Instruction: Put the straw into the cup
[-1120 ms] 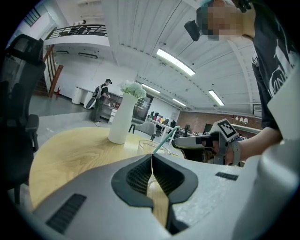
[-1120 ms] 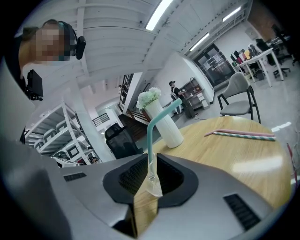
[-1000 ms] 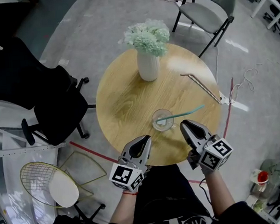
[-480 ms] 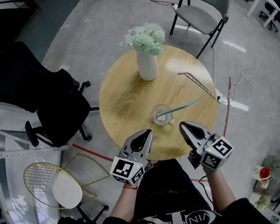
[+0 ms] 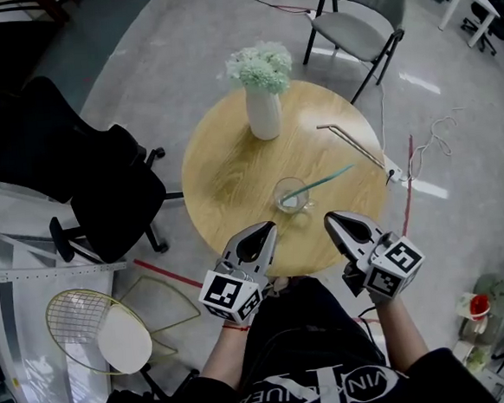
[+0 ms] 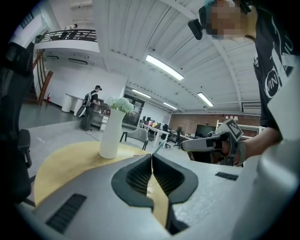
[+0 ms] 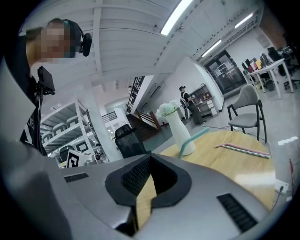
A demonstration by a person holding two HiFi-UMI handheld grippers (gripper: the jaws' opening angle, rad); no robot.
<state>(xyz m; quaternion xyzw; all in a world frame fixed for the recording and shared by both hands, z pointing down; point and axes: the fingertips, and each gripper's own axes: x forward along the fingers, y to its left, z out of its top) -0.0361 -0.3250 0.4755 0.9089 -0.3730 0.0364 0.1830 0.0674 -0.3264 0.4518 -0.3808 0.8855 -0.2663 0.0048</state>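
Observation:
A clear glass cup (image 5: 292,196) stands on the round wooden table (image 5: 224,172), toward its near side. A teal straw (image 5: 322,181) sits in the cup and leans out to the right; it also shows as a teal straw (image 7: 192,136) in the right gripper view. My left gripper (image 5: 266,231) hovers at the near table edge, left of the cup, jaws shut and empty. My right gripper (image 5: 333,221) hovers to the cup's right, also shut and empty. In their own views the left gripper (image 6: 151,157) and right gripper (image 7: 149,158) hold nothing.
A white vase (image 5: 263,110) with pale green flowers stands at the table's far side. A second long straw (image 5: 352,143) lies on the table at the right. A black office chair (image 5: 77,184) stands left, a grey chair (image 5: 361,22) behind, and a red line and a cable (image 5: 425,143) cross the floor.
The head view has shifted slightly. Both grippers stay shut at the table's near edge, and the teal straw stays in the cup.

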